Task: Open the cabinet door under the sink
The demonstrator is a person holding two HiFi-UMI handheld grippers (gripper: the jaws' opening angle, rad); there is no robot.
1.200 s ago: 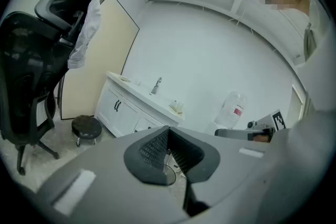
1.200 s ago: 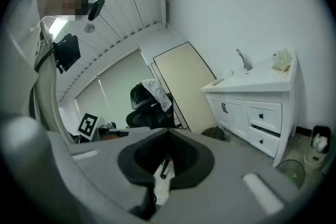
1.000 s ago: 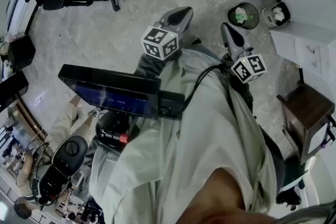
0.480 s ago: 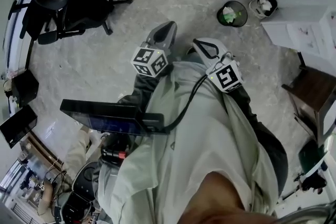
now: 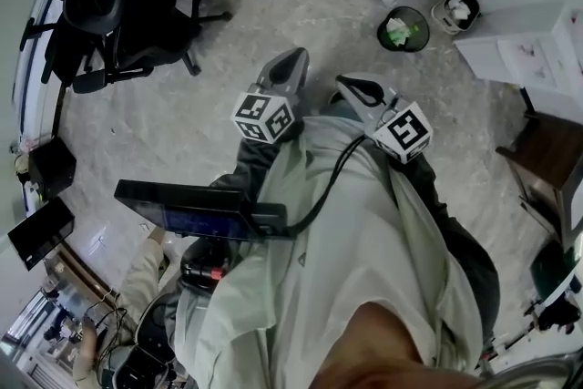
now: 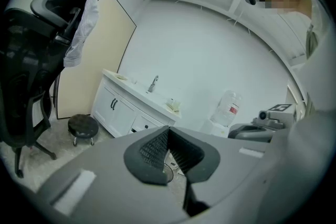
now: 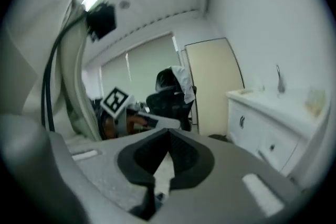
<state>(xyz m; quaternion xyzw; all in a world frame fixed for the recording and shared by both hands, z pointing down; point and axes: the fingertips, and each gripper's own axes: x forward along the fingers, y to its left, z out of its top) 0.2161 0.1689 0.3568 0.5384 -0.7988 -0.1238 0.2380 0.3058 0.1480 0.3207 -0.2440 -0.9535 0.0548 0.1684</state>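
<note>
Right gripper (image 5: pixel 357 89) rolled & swung in beside left gripper (image 5: pixel 290 66). Both had jaws shut, nothing held. Sink cabinet door (image 6: pixel 106 107) sat well off across the room, so we hadn't reached it yet.

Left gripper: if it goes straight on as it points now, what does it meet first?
Probably the white sink cabinet, near its drawer end; nothing nearer shows, though depth is unclear.

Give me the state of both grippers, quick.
Left gripper: jaws closed, holding nothing.
Right gripper: jaws closed, holding nothing.
</note>
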